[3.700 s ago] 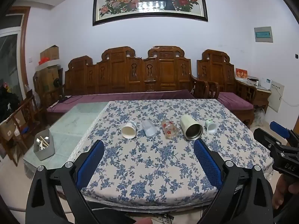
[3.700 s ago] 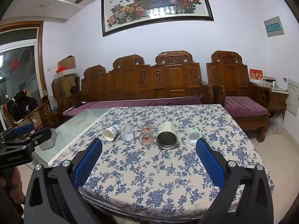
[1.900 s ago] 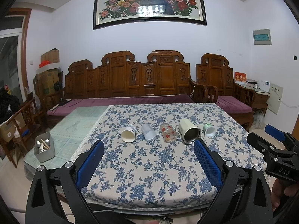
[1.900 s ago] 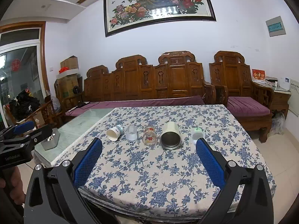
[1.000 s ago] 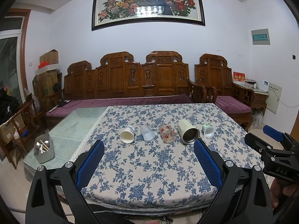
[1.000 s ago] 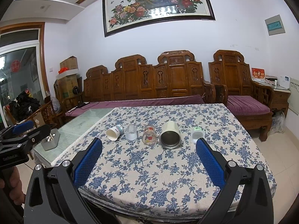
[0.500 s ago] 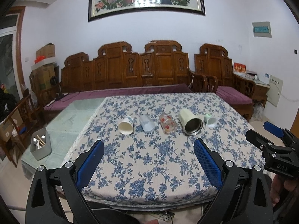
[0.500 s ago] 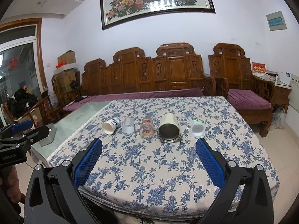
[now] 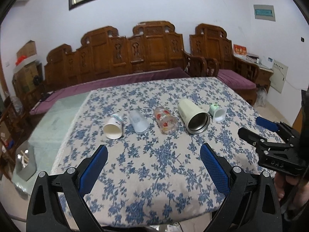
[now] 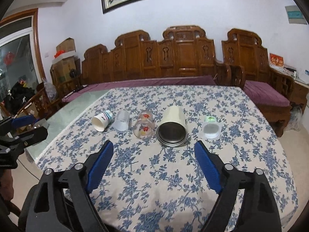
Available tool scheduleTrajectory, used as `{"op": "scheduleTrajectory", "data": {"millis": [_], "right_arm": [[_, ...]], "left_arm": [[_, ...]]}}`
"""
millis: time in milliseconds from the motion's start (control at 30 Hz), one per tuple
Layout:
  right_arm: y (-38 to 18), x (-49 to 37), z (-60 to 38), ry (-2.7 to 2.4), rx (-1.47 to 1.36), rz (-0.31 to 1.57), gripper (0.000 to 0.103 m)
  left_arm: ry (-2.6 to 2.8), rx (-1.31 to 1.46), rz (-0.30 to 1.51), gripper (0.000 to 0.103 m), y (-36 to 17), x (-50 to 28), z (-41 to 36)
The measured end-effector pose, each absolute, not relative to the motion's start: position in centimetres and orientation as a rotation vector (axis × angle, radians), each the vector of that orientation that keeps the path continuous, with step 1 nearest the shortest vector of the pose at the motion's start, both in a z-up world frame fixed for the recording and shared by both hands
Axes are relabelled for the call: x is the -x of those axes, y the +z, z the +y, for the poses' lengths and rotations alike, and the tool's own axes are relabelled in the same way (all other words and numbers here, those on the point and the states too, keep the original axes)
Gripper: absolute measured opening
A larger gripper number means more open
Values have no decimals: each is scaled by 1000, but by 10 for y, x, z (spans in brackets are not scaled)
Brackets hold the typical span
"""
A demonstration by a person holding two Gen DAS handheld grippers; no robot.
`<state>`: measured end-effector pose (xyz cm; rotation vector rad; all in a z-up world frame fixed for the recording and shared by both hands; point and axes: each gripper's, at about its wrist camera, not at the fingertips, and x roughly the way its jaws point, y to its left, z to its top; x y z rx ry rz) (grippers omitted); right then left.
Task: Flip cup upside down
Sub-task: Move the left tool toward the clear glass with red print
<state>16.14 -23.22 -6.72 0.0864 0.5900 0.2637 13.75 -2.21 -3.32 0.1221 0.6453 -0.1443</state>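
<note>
While both grippers' jaws gape empty, any sideways nudge could roll the steel-lined tumbler (image 10: 172,127) across the worktop (image 10: 173,183).

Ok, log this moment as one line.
phase: approach | left gripper: open, empty | right gripper: open, empty | five cups: on sides, tablecloth | flipped: none

Five cups lay on their sides in a row across the floral tablecloth, mouths turned toward the cameras: a white paper cup (image 9: 113,125) at the left end, then a frosted plastic cup (image 9: 138,121), then a clear glass with red printed motifs (image 9: 166,120). Next came the largest, a cream tumbler with a steel-lined interior (image 9: 193,116). At the right end lay a small translucent cup with a green base (image 9: 217,112).
</note>
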Motion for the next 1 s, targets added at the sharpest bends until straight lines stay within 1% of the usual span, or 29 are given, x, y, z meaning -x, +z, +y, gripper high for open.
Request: {"op": "scheduleTrajectory", "data": {"millis": [167,367,567,1000], "right_arm": [[-80,-196,-235,264,-94,644,84],[-97,-233,-240,261,-85,699,83],[-101,-253,-246,259,-84,715,82],[-95,-268,-257,252,-72,701,82]], "left_arm": [[-160,-139,699,92,-42,-182,-30],[-188,-151,766,89,-56,-237,-41],[-201,-157,797,88,-67,-282,-55],[-210,-177,837,87,-94,-337,-79]]}}
